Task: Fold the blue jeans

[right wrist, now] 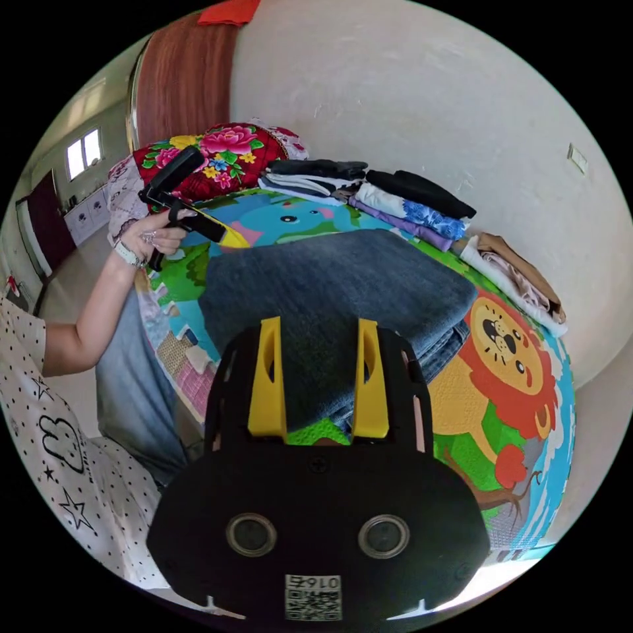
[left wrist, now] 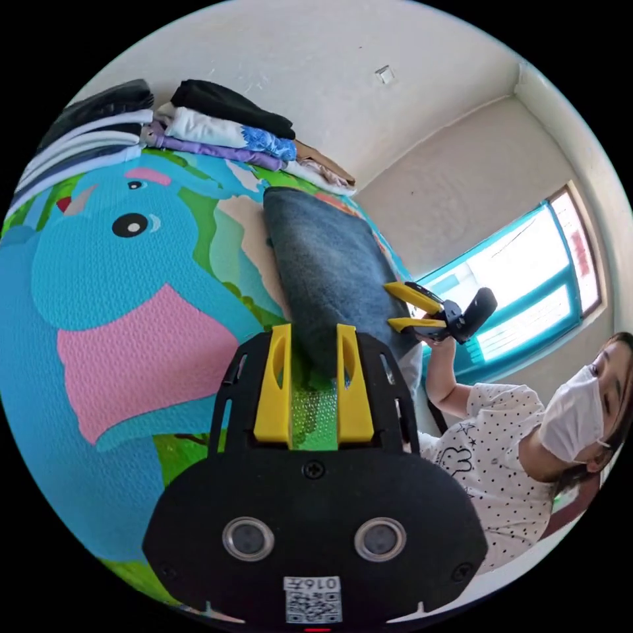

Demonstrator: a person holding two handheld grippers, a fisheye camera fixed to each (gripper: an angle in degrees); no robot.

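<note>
While both grippers' fingers gape, blue jeans (right wrist: pixel 330 290) lie folded in thick stack on mat (right wrist: pixel 514 395).

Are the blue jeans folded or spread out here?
Folded: the blue jeans lie as a compact stack on the play mat, layered edges showing.

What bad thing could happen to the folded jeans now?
The jeans lie near the mat's edge, with one part hanging off beside the person; a bump could drag them off. Both grippers, left and right, look open at the denim, so closing and lifting might undo the fold.
</note>
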